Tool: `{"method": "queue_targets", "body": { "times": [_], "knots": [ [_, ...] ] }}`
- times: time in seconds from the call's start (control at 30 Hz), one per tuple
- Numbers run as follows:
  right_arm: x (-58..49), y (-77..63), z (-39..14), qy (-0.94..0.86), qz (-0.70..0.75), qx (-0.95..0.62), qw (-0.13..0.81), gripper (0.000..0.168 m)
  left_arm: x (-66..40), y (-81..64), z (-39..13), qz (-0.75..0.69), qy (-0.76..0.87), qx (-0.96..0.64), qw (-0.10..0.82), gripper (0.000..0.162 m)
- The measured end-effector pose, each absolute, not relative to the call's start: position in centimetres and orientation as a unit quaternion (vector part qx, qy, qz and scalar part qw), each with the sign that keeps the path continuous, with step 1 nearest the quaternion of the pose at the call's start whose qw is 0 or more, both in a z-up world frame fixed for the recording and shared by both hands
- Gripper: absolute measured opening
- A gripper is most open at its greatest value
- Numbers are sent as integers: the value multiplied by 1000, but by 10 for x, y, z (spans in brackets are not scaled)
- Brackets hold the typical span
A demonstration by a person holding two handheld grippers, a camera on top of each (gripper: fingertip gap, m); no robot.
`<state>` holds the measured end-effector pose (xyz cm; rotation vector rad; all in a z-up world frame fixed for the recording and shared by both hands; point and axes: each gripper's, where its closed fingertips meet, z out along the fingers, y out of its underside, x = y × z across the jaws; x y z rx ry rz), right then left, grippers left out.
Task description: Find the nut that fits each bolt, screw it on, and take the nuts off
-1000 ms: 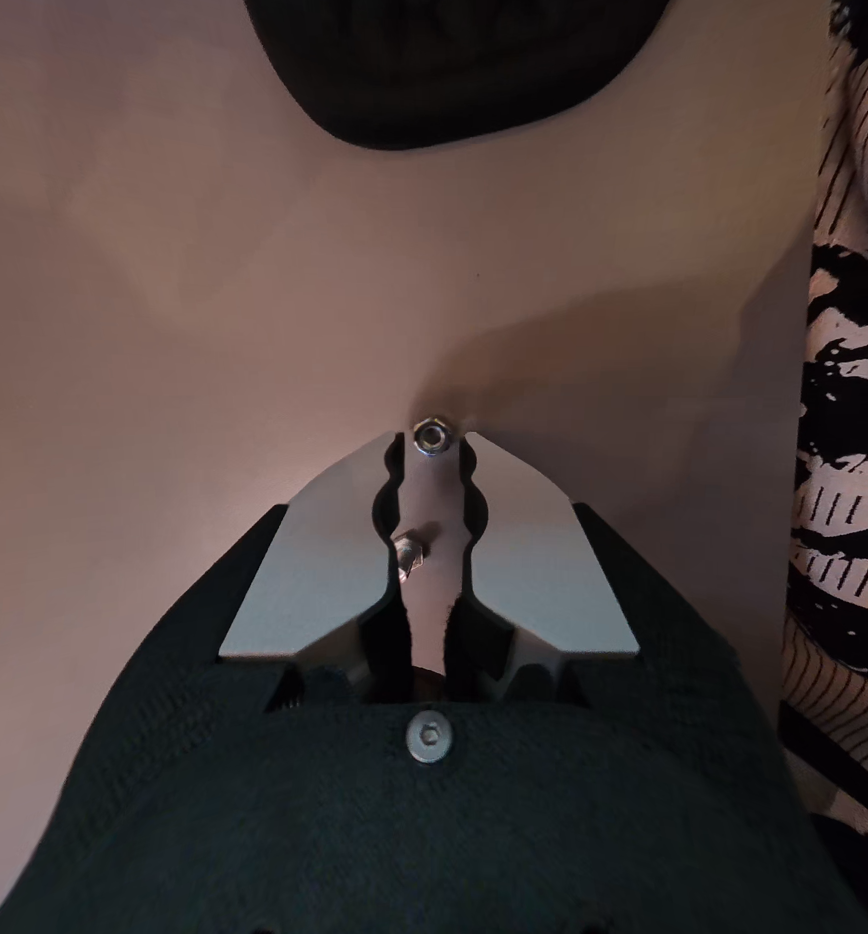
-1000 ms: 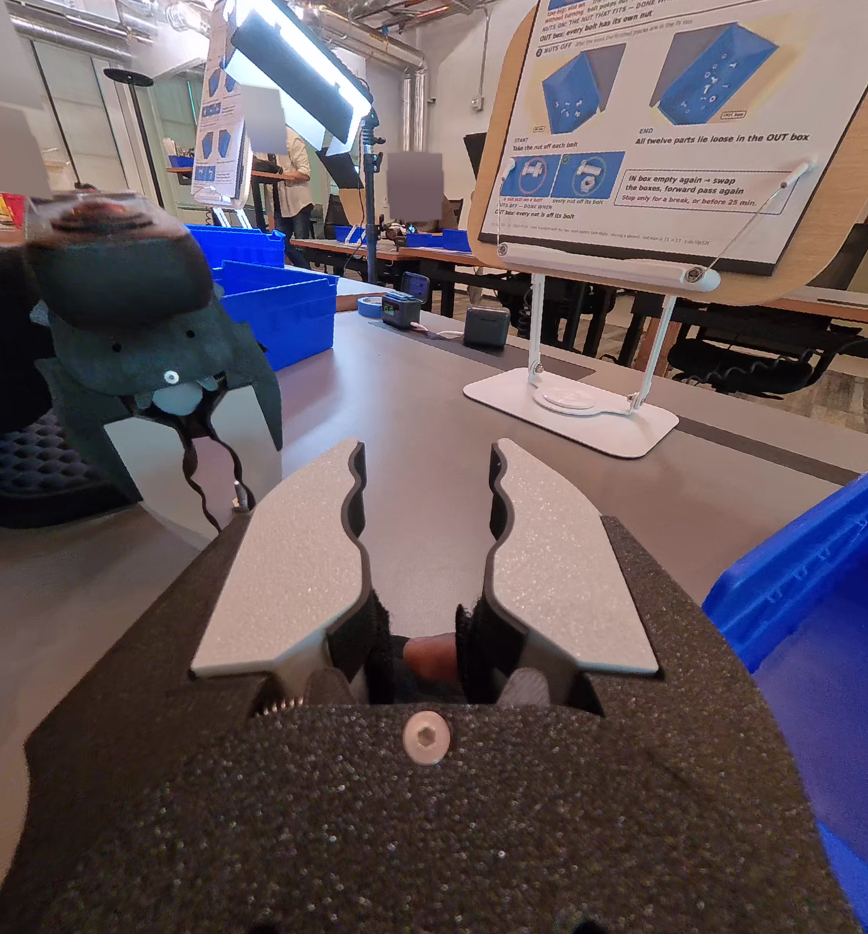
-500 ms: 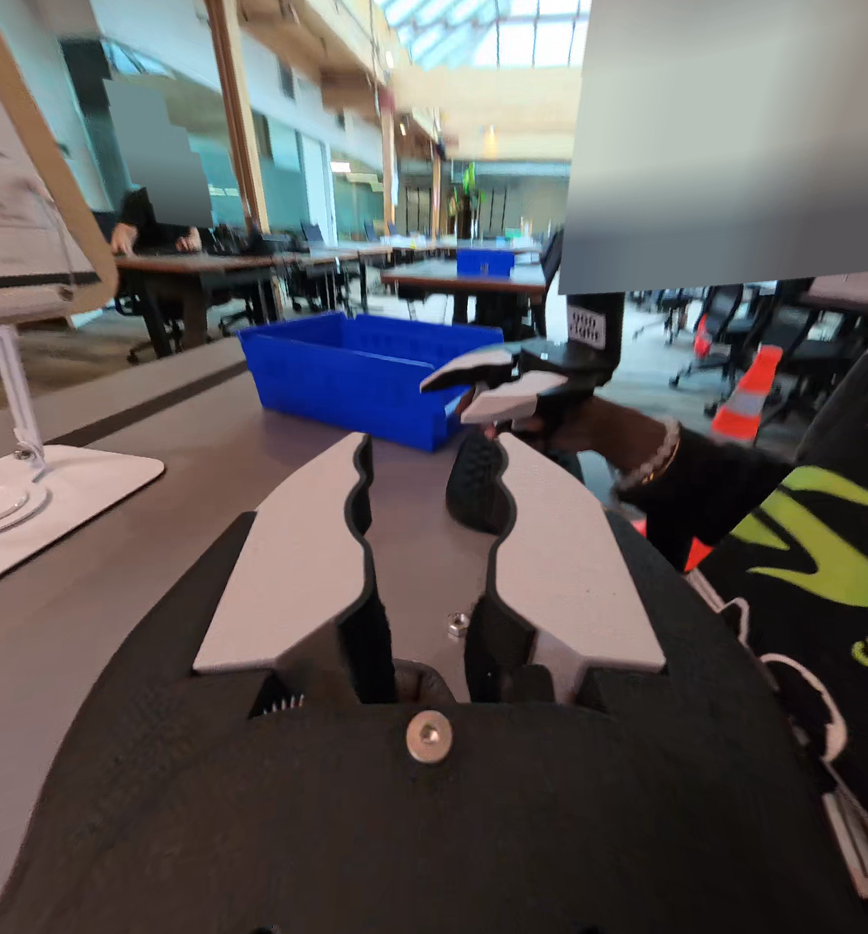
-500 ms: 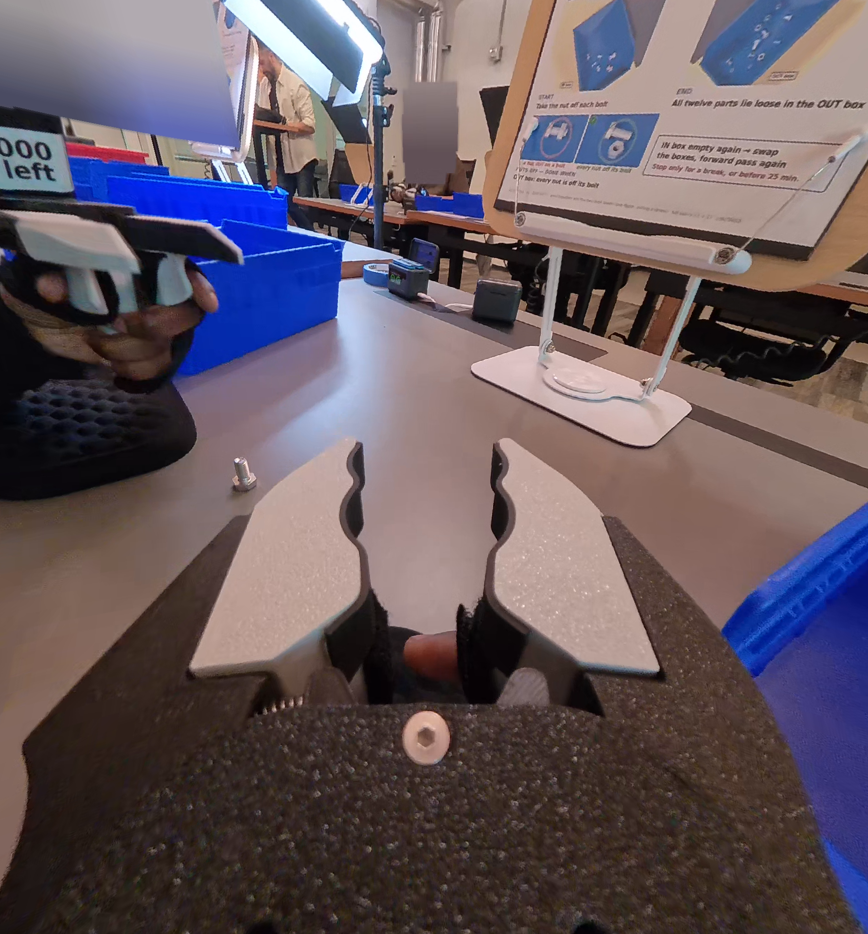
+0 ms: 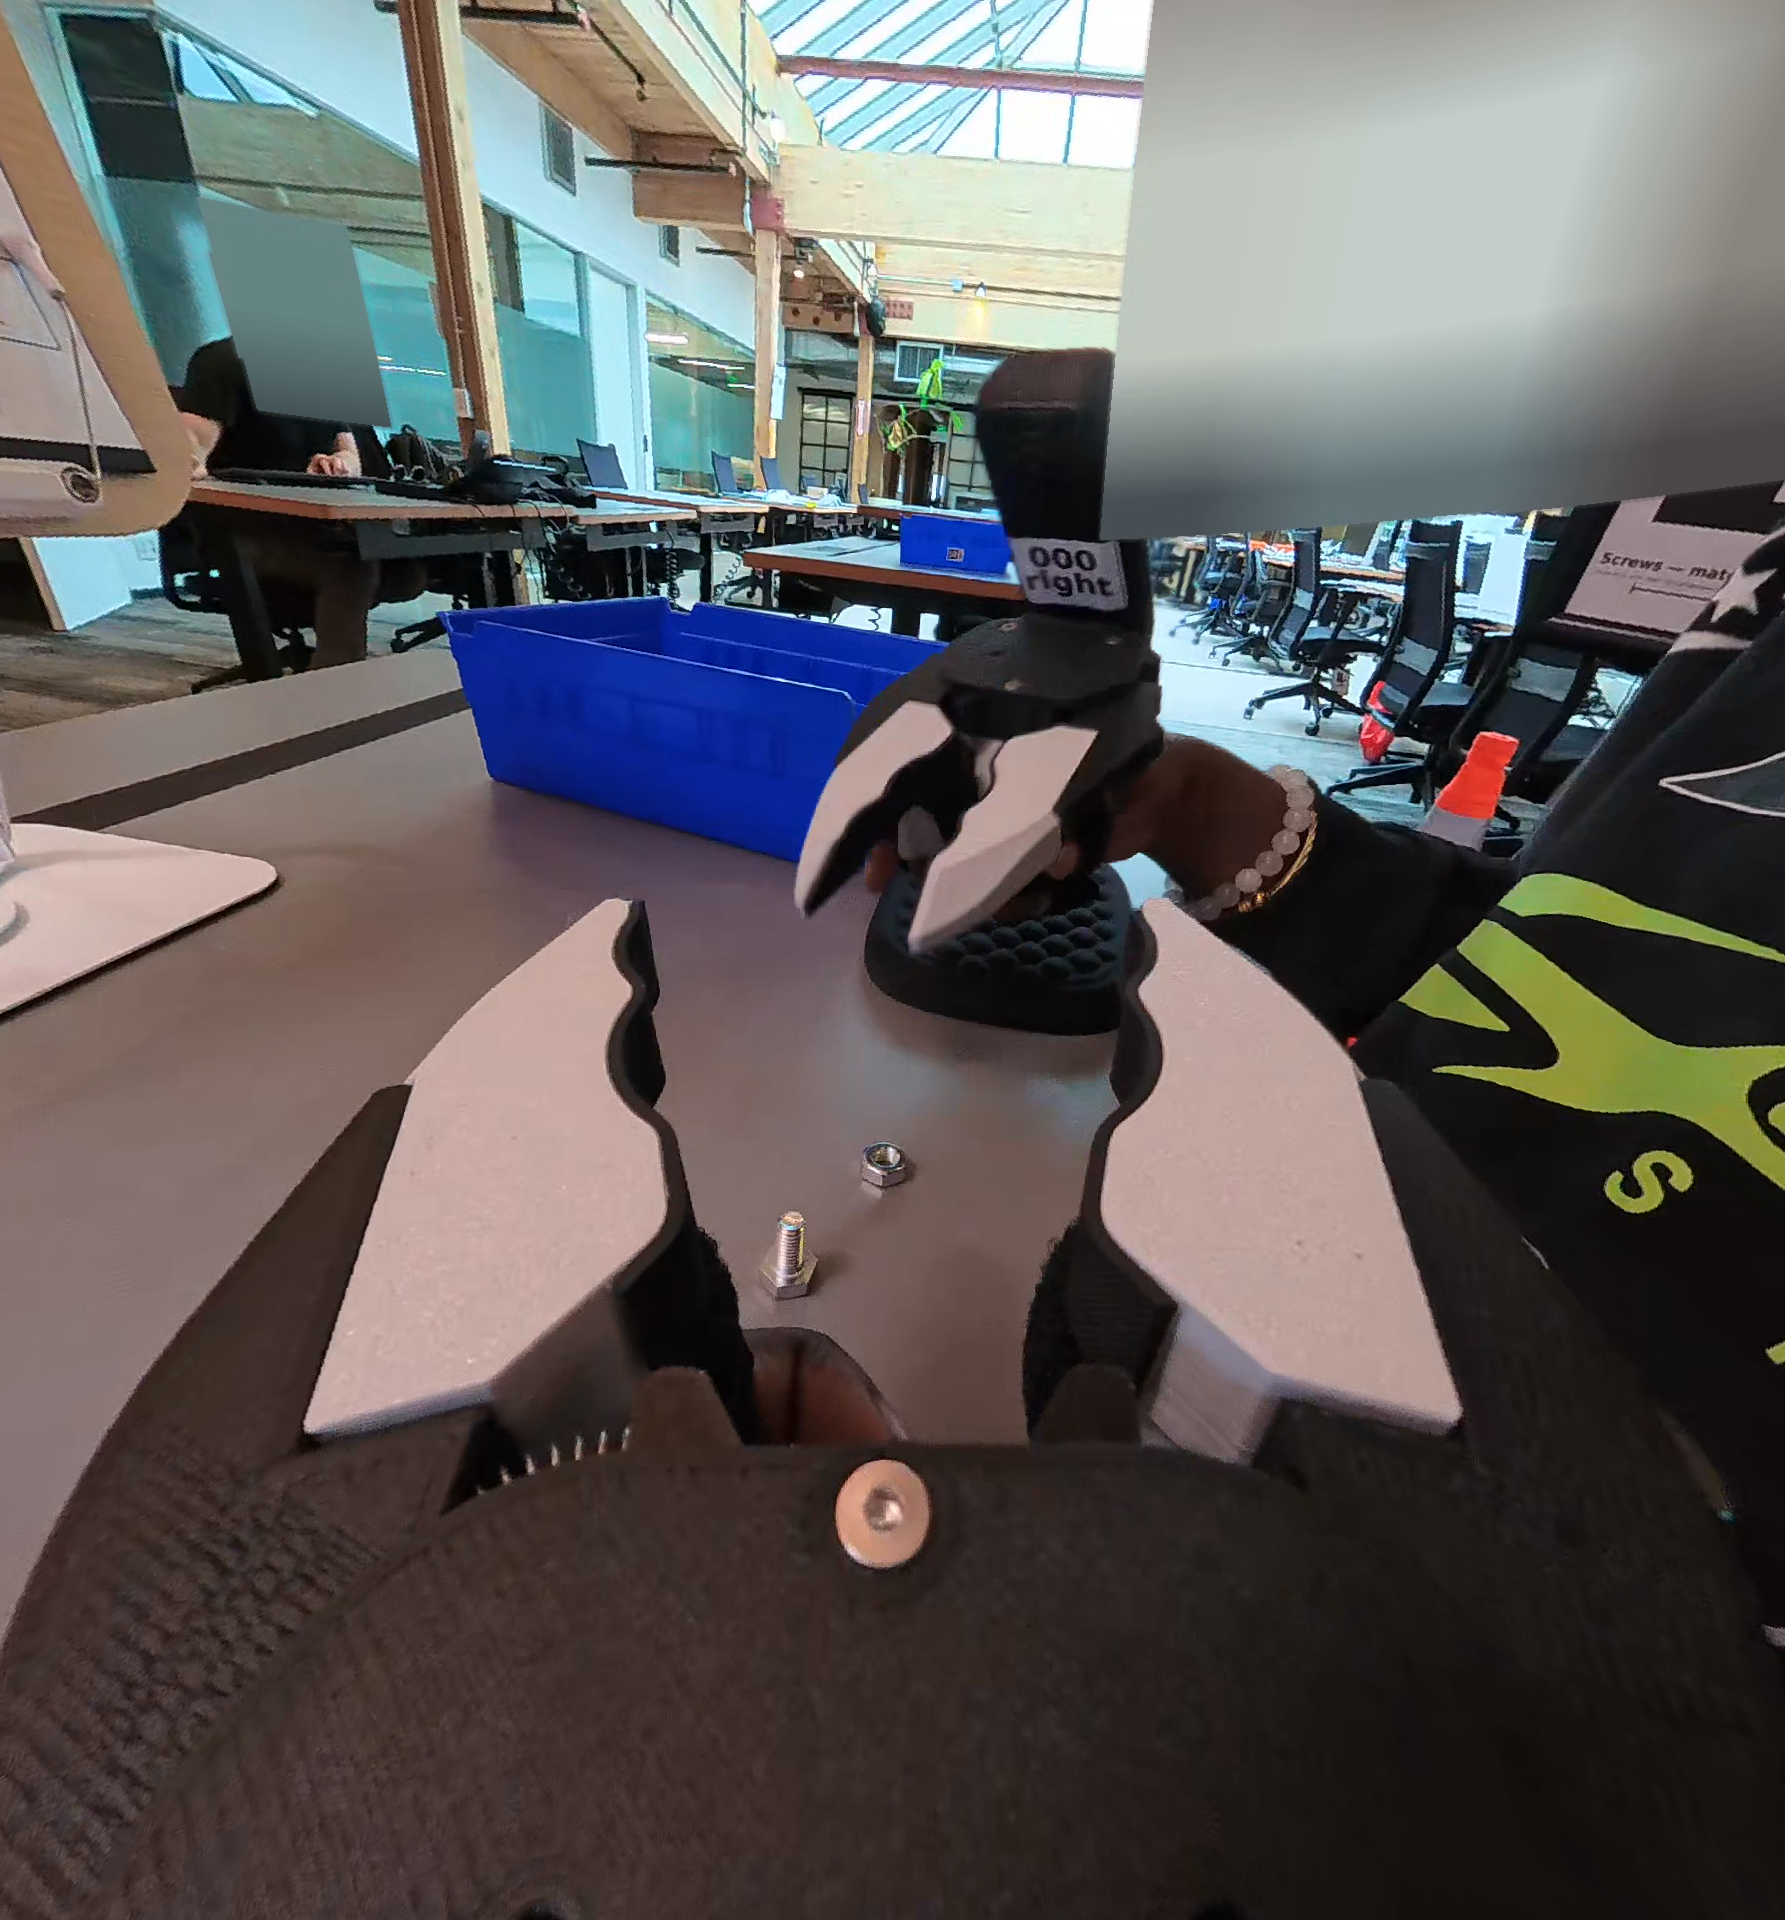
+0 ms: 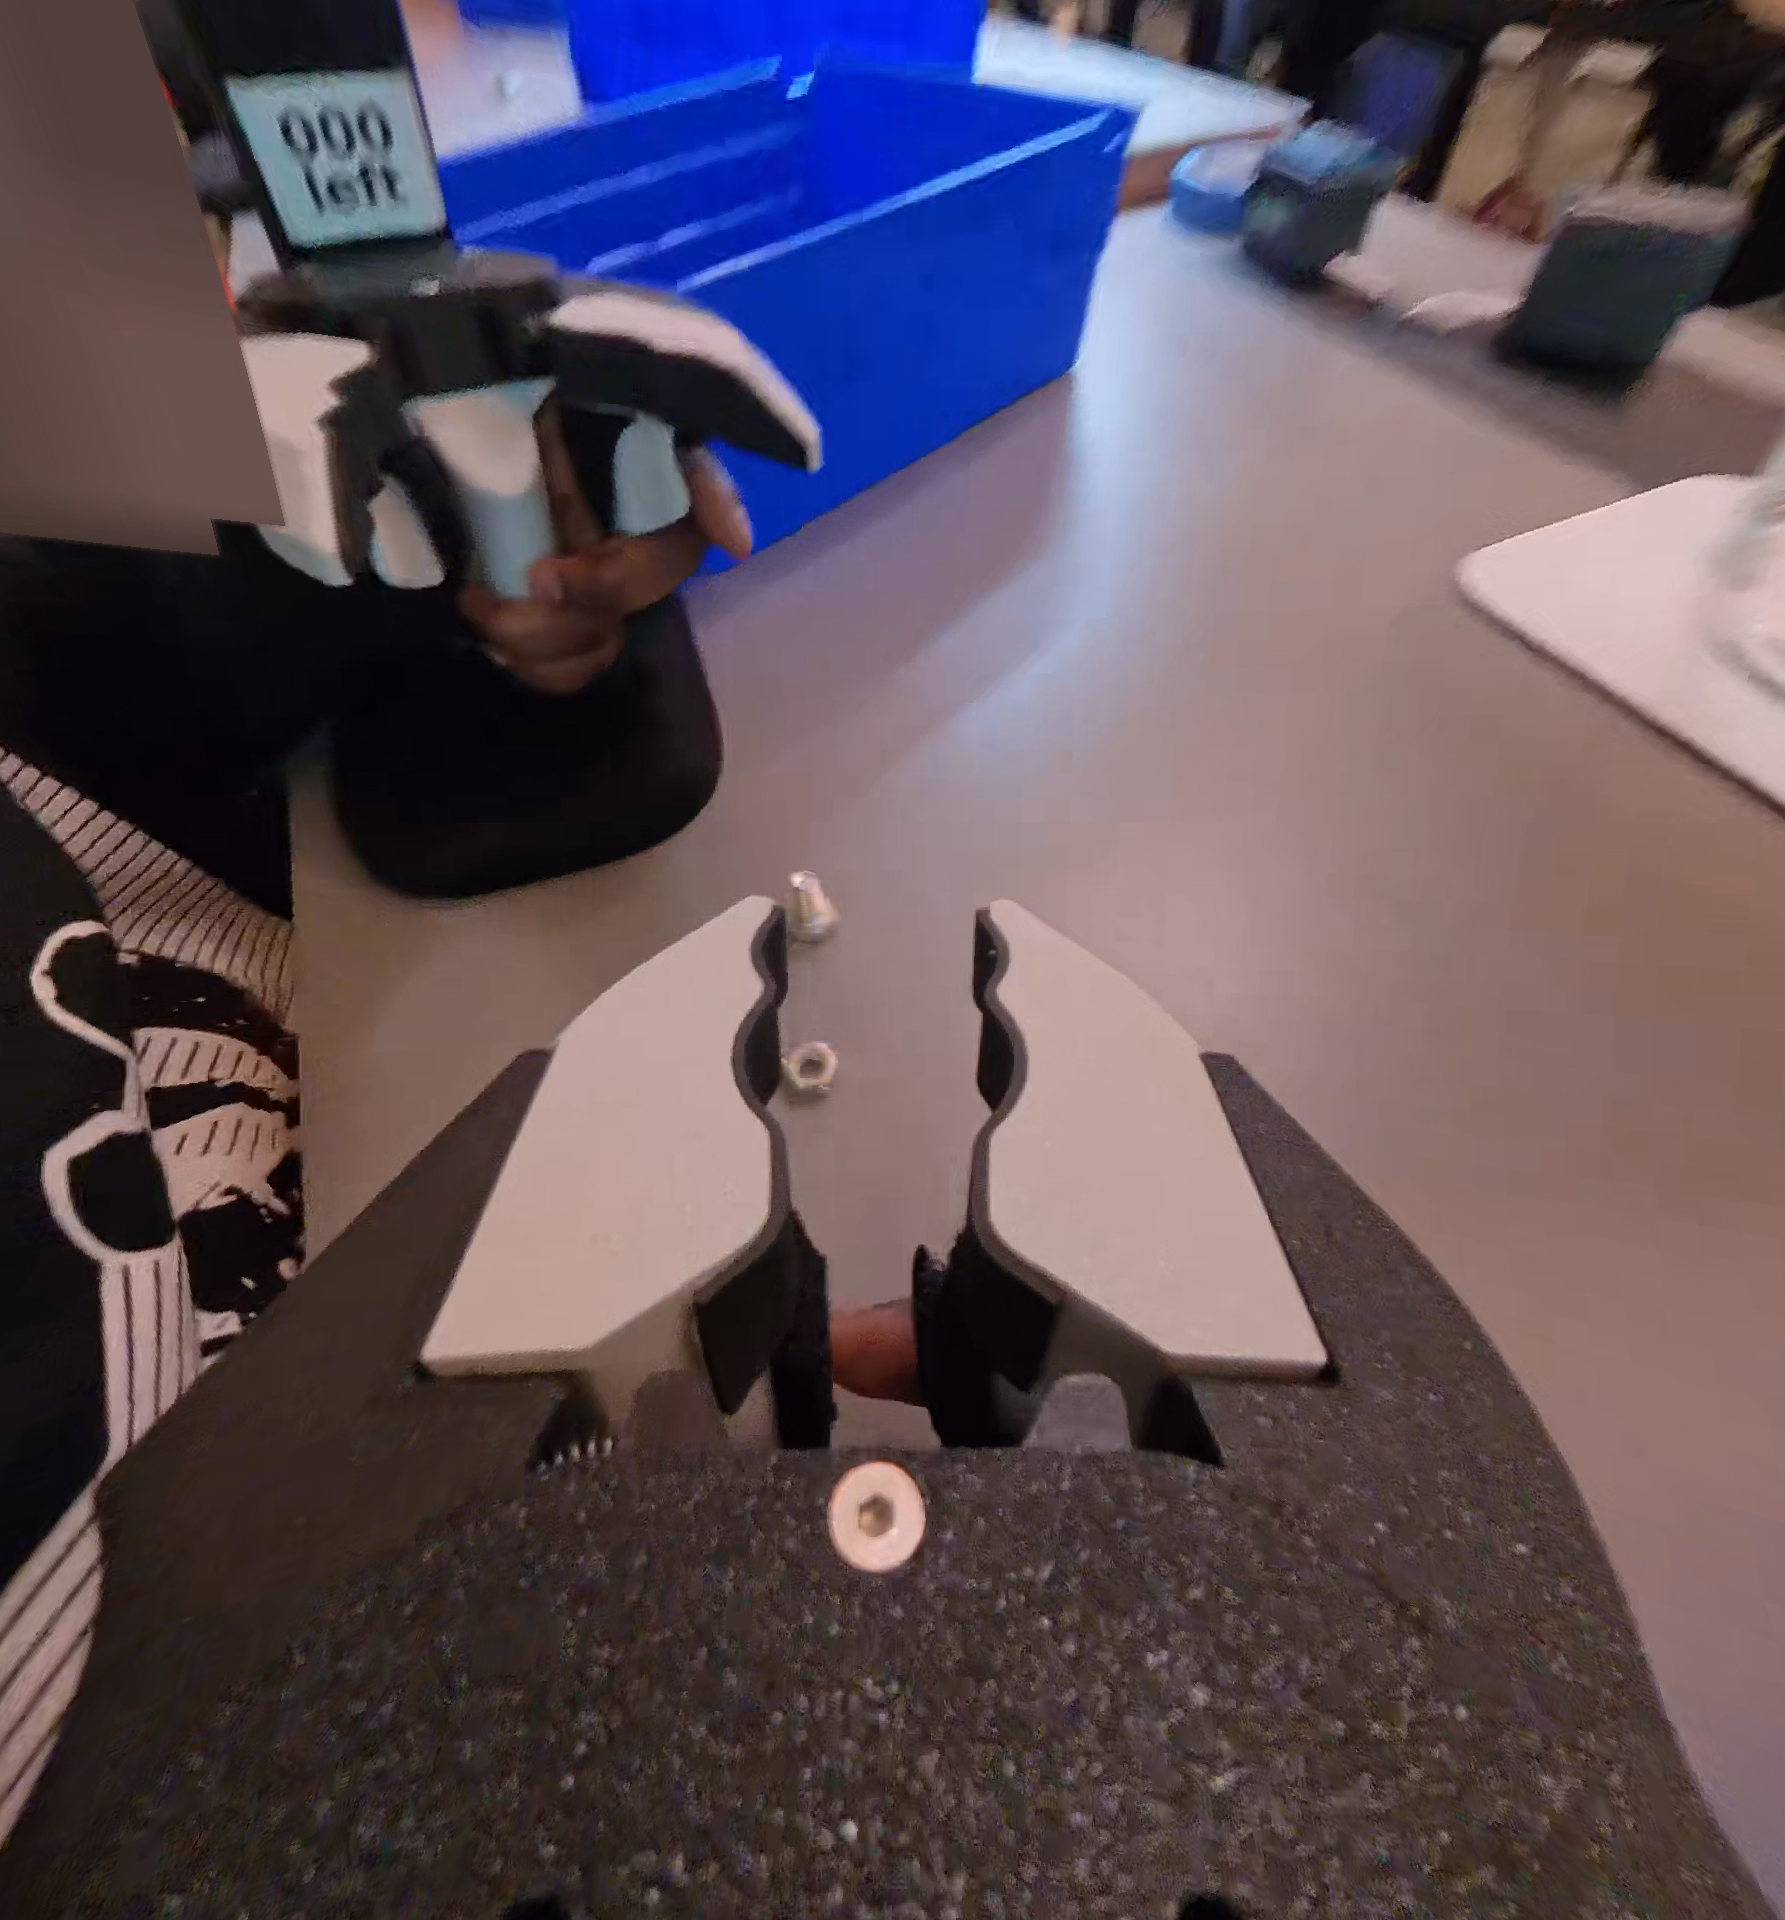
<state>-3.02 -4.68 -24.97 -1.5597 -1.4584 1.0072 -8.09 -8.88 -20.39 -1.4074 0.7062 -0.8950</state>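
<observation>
A small silver bolt [image 5: 789, 1259] stands on its head on the grey table [image 5: 244, 1091], with a loose silver nut [image 5: 883, 1164] just beyond it. Both lie below the wide gap of my left gripper [image 5: 893, 920], which is open and empty. In the right wrist view the nut [image 6: 808, 1070] lies between the fingers of my right gripper [image 6: 877, 916], close to the left finger, and the bolt [image 6: 810, 916] stands by the left fingertip. The right gripper is open and empty. It also shows in the left wrist view [image 5: 867, 920], above a black pad.
A blue bin [image 5: 659, 717] stands on the table behind the parts; another blue bin [image 6: 867, 260] shows in the right wrist view. A black honeycomb pad [image 5: 1002, 971] lies near the nut. A white stand base [image 5: 88, 914] is at the left. A person's sleeve [image 5: 1594, 1039] fills the right. The tips of one gripper are about 9 cm away from the tips of the other.
My left gripper has lifted from pointing straight down at the nut and bolt and has opened much wider. My right gripper has tilted down and left, bringing the nut and bolt between its fingers.
</observation>
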Motion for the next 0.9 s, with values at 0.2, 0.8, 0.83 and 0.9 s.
{"method": "queue_targets", "body": {
  "times": [0.2, 0.8, 0.83, 0.9],
  "knots": [
    [-74, -64, -291, -645, 352, -614, 288, 27, -82, -88, -204, -389, 303, -612, 618, 85],
    [-68, -59, -235, -632, 399, -582, 320, 8, -79, -71, -214, -313, 284, -665, 616, 71],
    [-66, -58, -224, -629, 401, -581, 327, 8, -76, -69, -215, -300, 284, -669, 618, 71],
    [-63, -57, -207, -620, 398, -586, 337, 8, -71, -65, -212, -276, 273, -670, 632, 68]
  ]
}}
